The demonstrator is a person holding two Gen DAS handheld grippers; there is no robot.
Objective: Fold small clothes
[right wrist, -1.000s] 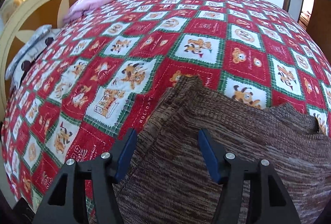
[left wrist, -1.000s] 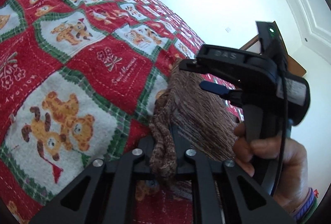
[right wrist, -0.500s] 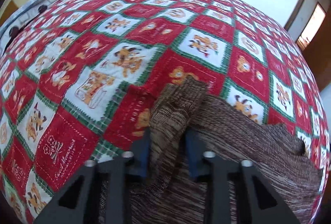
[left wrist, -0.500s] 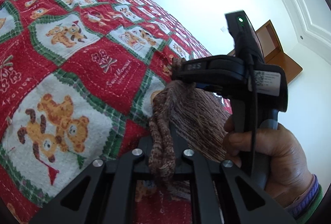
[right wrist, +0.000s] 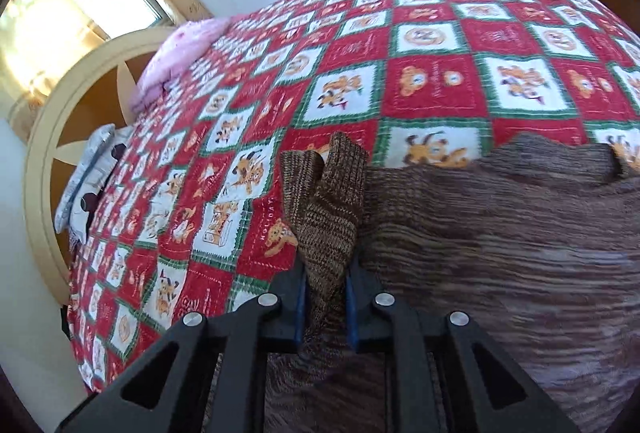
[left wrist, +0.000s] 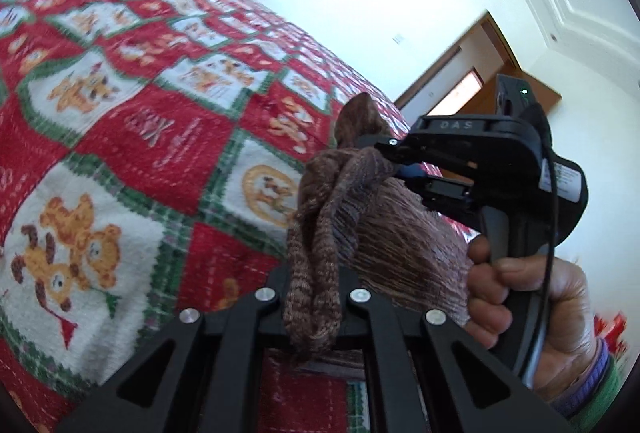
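Observation:
A brown knitted garment (right wrist: pixel 500 233) lies on the red quilted bedspread (right wrist: pixel 432 81). My right gripper (right wrist: pixel 326 297) is shut on its ribbed corner, which stands up between the blue pads. My left gripper (left wrist: pixel 314 293) is shut on another bunched ribbed edge of the same garment (left wrist: pixel 404 237). In the left wrist view the right gripper (left wrist: pixel 404 163), held by a hand, pinches the cloth just ahead and right of mine, lifted above the bedspread (left wrist: pixel 132 137).
A pink pillow (right wrist: pixel 180 61) and a grey spotted pillow (right wrist: pixel 86 177) lie by the round cream headboard (right wrist: pixel 44 153). A window is behind it. A wooden door (left wrist: pixel 472 73) shows beyond the bed's far edge.
My right gripper closed on the garment's corner and lifted it. Both grippers rose and tilted with the cloth; the left stayed shut on its edge.

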